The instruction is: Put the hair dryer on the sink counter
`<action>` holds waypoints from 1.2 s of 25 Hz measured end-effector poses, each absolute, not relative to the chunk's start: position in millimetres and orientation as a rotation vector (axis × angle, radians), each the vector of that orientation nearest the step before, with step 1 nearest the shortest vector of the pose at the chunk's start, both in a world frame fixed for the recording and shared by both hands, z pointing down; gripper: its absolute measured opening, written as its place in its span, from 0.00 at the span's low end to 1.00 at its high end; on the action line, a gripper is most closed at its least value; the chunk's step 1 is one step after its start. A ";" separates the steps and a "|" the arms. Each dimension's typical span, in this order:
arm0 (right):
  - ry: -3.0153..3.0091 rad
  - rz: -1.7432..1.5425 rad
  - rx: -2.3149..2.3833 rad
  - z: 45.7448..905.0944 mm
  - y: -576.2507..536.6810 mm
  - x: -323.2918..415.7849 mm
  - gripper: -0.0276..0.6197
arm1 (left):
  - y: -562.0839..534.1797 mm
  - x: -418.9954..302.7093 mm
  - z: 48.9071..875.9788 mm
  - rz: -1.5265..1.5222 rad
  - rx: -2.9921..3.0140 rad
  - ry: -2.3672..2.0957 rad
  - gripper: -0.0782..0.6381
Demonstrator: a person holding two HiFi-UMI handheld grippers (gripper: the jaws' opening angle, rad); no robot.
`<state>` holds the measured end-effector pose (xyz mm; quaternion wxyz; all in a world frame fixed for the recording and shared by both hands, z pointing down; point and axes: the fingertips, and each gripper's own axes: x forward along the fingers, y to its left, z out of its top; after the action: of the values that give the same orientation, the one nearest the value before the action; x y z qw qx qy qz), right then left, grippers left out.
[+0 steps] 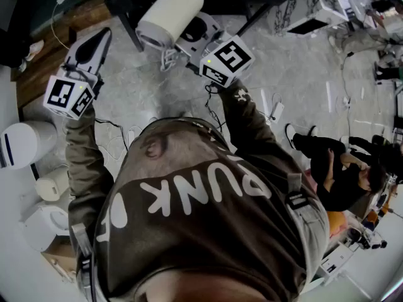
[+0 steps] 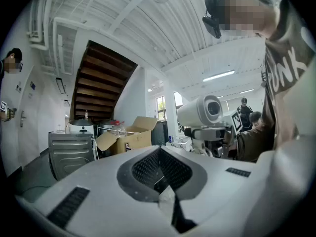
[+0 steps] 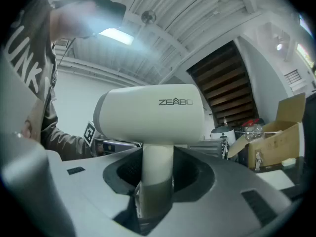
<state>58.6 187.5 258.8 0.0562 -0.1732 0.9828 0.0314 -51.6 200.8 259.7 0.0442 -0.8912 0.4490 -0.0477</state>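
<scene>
1. Standing with its handle down between the jaws of the right tongs point(image 3: 155, 201), the hair dryer point(image 3: 153, 115) is held up in the air, its barrel lying crosswise above them.
2. Those tongs are clamped on the handle point(image 3: 157, 174), so the right hand alone carries it.
3. The left tongs point(image 2: 165, 194) have their jaws together with nothing between them. They are raised to the dryer's left, apart from it.
4. No sink worktop can be picked out for certain. The white fittings point(image 1: 22, 145) at the head view's left edge may belong to it. If so, the dryer likely has to travel leftward and down.
</scene>
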 end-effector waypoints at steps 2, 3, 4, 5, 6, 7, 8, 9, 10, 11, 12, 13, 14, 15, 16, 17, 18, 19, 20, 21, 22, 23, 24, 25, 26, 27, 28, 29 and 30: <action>2.985 0.094 -0.524 258.0 188.9 56.2 0.28 | 201.7 -54.8 259.6 -0.149 -2.721 1.368 0.10; 2.987 0.093 -0.525 257.7 189.5 55.2 0.28 | 202.2 -56.1 259.5 -0.150 -2.719 1.366 0.10; 2.988 0.094 -0.526 257.7 189.9 54.5 0.28 | 202.6 -56.9 259.3 -0.151 -2.718 1.367 0.10; 2.990 0.095 -0.527 257.9 190.2 54.0 0.28 | 203.1 -56.9 258.6 -0.150 -2.720 1.369 0.10; 2.991 0.096 -0.530 258.3 190.5 53.8 0.28 | 203.6 -56.4 257.8 -0.149 -2.722 1.372 0.10; 2.992 0.097 -0.532 258.7 190.7 53.7 0.28 | 204.0 -56.2 257.6 -0.148 -2.723 1.373 0.10; 2.992 0.095 -0.533 259.1 191.0 53.7 0.28 | 204.3 -56.2 257.9 -0.148 -2.724 1.372 0.10; 2.991 0.092 -0.532 259.3 191.2 53.7 0.28 | 204.6 -56.4 258.3 -0.148 -2.724 1.372 0.10; 2.988 0.085 -0.528 259.1 191.3 53.8 0.28 | 204.7 -56.6 258.7 -0.149 -2.723 1.373 0.10; 2.983 0.075 -0.522 258.4 191.5 54.2 0.28 | 204.7 -56.8 259.0 -0.150 -2.722 1.375 0.10; 2.978 0.065 -0.516 257.6 191.9 54.7 0.28 | 204.8 -56.8 259.1 -0.150 -2.721 1.377 0.10; 2.975 0.056 -0.512 256.9 192.3 55.5 0.28 | 205.1 -56.4 258.9 -0.151 -2.721 1.379 0.10; 2.973 0.051 -0.510 256.5 192.6 56.1 0.28 | 205.4 -55.8 258.7 -0.153 -2.721 1.380 0.10; 2.974 0.049 -0.510 256.4 192.8 56.6 0.28 | 205.6 -55.0 258.6 -0.156 -2.721 1.379 0.10; 2.975 0.050 -0.511 256.7 192.9 57.0 0.28 | 205.5 -54.5 259.0 -0.159 -2.720 1.375 0.10; 2.975 0.052 -0.512 257.3 193.0 57.5 0.28 | 205.4 -53.9 259.7 -0.160 -2.718 1.371 0.10; 2.975 0.054 -0.513 257.9 193.1 58.1 0.28 | 205.3 -53.3 260.4 -0.160 -2.718 1.370 0.10; 2.974 0.055 -0.514 258.5 193.2 58.9 0.28 | 205.3 -52.5 260.9 -0.159 -2.718 1.370 0.10; 2.973 0.056 -0.514 258.8 193.2 59.9 0.28 | 205.2 -51.5 261.1 -0.158 -2.717 1.369 0.10; 2.972 0.058 -0.515 258.7 193.1 61.0 0.28 | 205.1 -50.1 260.7 -0.160 -2.718 1.369 0.10; 2.970 0.061 -0.516 258.2 192.7 62.0 0.28 | 204.7 -48.7 259.8 -0.163 -2.718 1.370 0.10; 2.969 0.063 -0.517 257.7 192.1 63.1 0.28 | 204.1 -47.5 259.1 -0.167 -2.718 1.371 0.10; 2.967 0.065 -0.518 257.5 191.3 64.2 0.28 | 203.2 -46.4 258.9 -0.170 -2.718 1.370 0.10; 2.966 0.066 -0.519 257.4 190.6 65.4 0.28 | 202.4 -45.3 259.1 -0.174 -2.719 1.370 0.10; 2.964 0.067 -0.520 257.5 190.3 66.8 0.28 | 201.9 -44.0 259.6 -0.177 -2.719 1.370 0.10; 2.963 0.069 -0.520 257.6 190.2 68.6 0.28 | 201.7 -42.2 260.1 -0.180 -2.719 1.370 0.10; 2.963 0.072 -0.519 257.6 190.3 71.1 0.28 | 201.6 -39.8 260.4 -0.182 -2.718 1.371 0.10; 2.963 0.076 -0.517 257.3 190.4 74.3 0.28 | 201.6 -36.7 260.7 -0.185 -2.715 1.372 0.10; 2.963 0.081 -0.513 257.0 190.7 78.3 0.28 | 201.7 -32.8 261.2 -0.187 -2.711 1.370 0.10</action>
<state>78.3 190.7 257.0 0.0668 -0.1702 0.9828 0.0269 -32.8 201.7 261.2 0.0493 -0.8897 0.4497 -0.0613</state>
